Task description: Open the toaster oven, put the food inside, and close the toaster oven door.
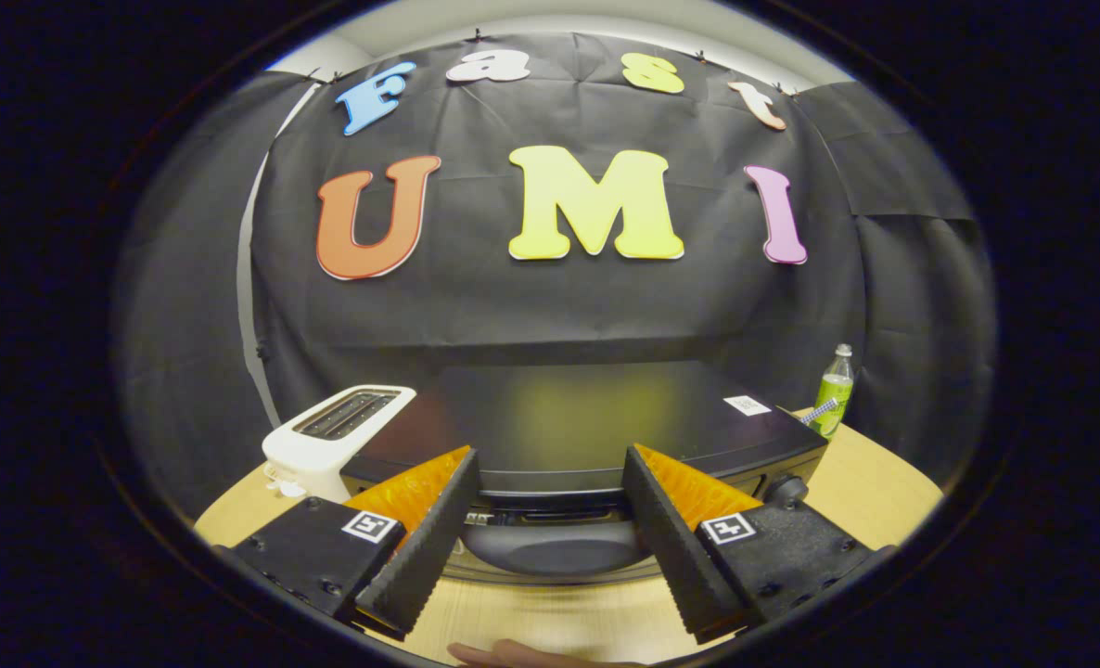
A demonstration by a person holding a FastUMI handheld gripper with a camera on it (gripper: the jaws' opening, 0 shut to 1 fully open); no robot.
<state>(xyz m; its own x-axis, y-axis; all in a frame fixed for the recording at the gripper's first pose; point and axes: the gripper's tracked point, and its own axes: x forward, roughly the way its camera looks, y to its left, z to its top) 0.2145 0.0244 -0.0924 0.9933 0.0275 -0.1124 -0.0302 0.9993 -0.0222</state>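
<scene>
A black toaster oven [587, 417] stands on the wooden table just ahead of my fingers, seen from above its front edge. Its door handle [550, 543], a dark curved bar, lies between my two fingers, with the door's glass below it. My gripper [550, 464] is open, one finger on each side of the handle, and nothing is pressed between them. I cannot tell from here whether the door is shut or ajar. A control knob [785, 489] sits on the oven's front beside my right finger.
A white slot toaster [332, 441] stands against the oven's left side. A green bottle [833, 391] stands on the table [884, 501] behind the oven's right corner. A person's hand [513, 655] shows at the table's near edge below my fingers.
</scene>
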